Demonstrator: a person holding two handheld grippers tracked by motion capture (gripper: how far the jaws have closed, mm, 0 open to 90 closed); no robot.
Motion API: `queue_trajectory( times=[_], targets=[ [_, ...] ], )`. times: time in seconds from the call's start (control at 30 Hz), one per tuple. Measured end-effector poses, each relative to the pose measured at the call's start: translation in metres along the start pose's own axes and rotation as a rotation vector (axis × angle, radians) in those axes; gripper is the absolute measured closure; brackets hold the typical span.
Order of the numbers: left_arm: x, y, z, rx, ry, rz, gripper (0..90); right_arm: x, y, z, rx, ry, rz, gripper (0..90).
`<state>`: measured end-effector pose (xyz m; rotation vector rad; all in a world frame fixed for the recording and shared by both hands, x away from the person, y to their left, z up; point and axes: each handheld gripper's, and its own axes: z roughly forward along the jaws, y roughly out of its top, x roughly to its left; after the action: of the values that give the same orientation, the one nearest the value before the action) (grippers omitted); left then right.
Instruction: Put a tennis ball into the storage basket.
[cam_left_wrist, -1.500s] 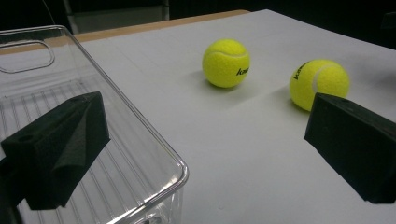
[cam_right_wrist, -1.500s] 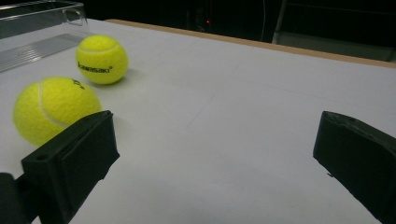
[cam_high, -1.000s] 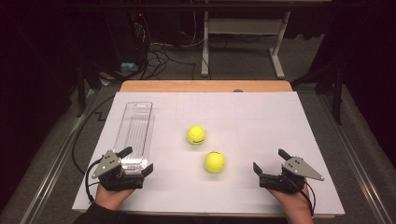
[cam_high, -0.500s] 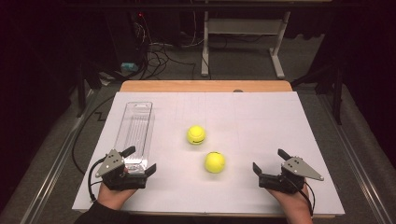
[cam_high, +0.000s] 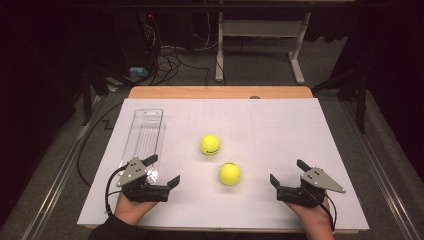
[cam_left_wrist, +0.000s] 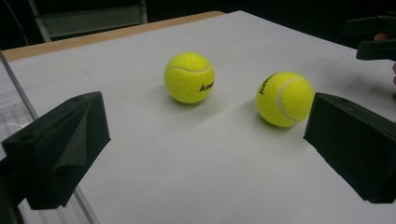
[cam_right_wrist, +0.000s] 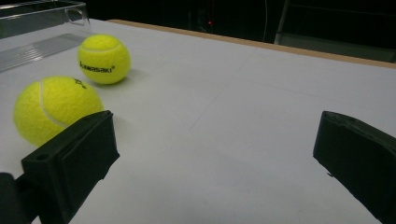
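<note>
Both sets of jaws are sitting wide open right now, gripping nothing. The left gripper (cam_high: 161, 171) is hovering at about 7 o'clock on the white sheet (cam_high: 280, 125), the right gripper (cam_high: 288, 171) at about 5 o'clock. Nearest to them, the near tennis ball (cam_high: 230, 173) is resting between the two, close to 6 o'clock; the far tennis ball (cam_high: 210, 144) is lying just past it toward centre, the two near each other but apart. The clear tube (cam_high: 144, 137) is stretching from 8 up toward 10 o'clock, lying flat.

My worry: those balls are rolling-prone, so a jaw clipping one off-centre is probably sending it away across the sheet. The tube looks light too, easy to nudge.

Compared with a second ago, the left gripper is angling slightly more toward the balls; the rest looks unchanged.
</note>
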<state>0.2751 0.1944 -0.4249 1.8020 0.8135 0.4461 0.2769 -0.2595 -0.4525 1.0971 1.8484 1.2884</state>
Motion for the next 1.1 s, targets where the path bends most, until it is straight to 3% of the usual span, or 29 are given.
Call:
queue_trajectory(
  times=[0.23,0.4,0.73,1.1],
  targets=[
    [-0.007,0.006,0.009,0.037,-0.019,0.012,1.1,-0.001,0.0,0.0,-0.001,0.0,0.003,0.0],
    [-0.012,0.018,0.019,0.117,-0.021,0.018,1.4,-0.001,0.0,0.0,0.0,0.004,0.003,0.0],
    [-0.018,0.035,0.043,0.344,-0.008,0.092,1.5,0.0,0.0,0.0,-0.003,0.013,0.006,0.0],
    [-0.018,0.045,0.063,0.58,-0.025,0.115,1.5,-0.001,-0.001,-0.002,-0.003,0.011,0.016,0.0]
  ],
)
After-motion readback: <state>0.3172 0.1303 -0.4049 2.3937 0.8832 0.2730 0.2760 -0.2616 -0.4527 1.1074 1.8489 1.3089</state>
